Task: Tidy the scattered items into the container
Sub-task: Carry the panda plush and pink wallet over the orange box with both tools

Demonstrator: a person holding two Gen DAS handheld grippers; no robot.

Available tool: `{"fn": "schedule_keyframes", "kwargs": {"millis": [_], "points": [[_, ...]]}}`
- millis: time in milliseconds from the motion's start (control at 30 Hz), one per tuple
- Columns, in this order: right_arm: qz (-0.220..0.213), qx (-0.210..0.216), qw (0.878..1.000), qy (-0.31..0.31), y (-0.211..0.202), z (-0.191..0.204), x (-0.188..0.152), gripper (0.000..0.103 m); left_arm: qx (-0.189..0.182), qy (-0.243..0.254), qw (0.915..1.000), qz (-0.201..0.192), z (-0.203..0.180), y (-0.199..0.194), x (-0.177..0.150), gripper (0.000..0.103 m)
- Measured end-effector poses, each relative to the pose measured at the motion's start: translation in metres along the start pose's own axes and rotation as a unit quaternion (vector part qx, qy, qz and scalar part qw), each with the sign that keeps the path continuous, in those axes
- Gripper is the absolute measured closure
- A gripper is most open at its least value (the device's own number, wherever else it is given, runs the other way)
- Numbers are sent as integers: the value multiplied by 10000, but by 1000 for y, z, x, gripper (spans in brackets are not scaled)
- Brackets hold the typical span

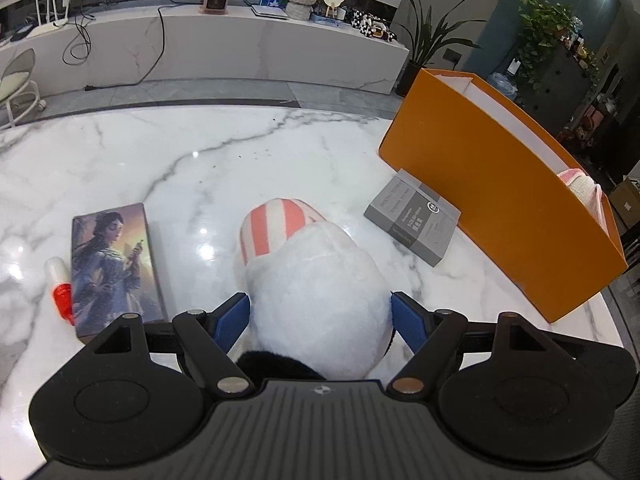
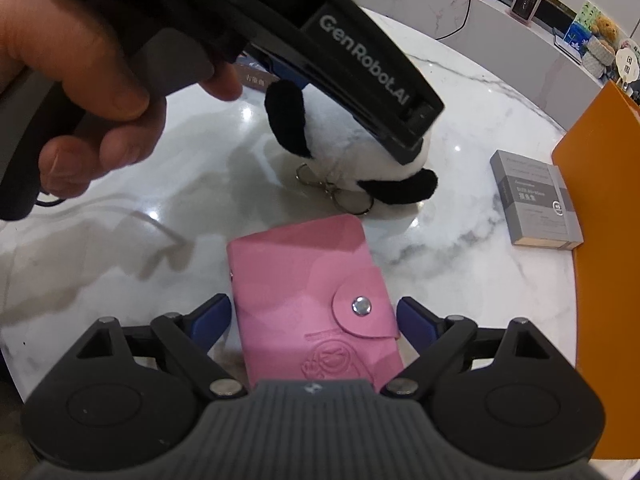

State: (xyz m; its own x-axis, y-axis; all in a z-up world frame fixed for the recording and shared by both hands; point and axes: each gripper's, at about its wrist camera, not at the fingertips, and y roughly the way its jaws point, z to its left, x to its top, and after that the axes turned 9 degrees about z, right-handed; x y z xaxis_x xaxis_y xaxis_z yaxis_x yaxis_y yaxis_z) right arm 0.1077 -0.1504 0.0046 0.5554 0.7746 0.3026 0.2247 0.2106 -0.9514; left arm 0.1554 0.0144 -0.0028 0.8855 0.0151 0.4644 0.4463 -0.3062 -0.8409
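Left tool astride plush toy

The counter is bare on the far left side, so there is lots of room to pass there. The tall orange box blocks the right side. The grey box lies just beside its wall. The plush toy fills the gap between the left fingers. The picture box and small bottle crowd the near left.
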Motion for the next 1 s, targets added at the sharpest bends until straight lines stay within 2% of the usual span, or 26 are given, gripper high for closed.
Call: {"fn": "schedule_keyframes", "kwargs": {"millis": [167,400,600,900,1000], "points": [[33,50,10000,6,0,0,1,12,5,-17,10000,31,-1,2,1,13],[52,73,10000,-5,-5,1,0,16,25,-100,9999,27,-2,0,2,20],[51,124,9999,58,-11,0,0,17,56,-116,9999,-69,0,-8,6,22],[-233,17,9992,332,-30,-11,1,17,169,-248,9990,-326,3,-30,13,22],[-378,-19,9982,475,-29,-31,3,17,211,-282,9986,-404,3,-36,15,22]]}}
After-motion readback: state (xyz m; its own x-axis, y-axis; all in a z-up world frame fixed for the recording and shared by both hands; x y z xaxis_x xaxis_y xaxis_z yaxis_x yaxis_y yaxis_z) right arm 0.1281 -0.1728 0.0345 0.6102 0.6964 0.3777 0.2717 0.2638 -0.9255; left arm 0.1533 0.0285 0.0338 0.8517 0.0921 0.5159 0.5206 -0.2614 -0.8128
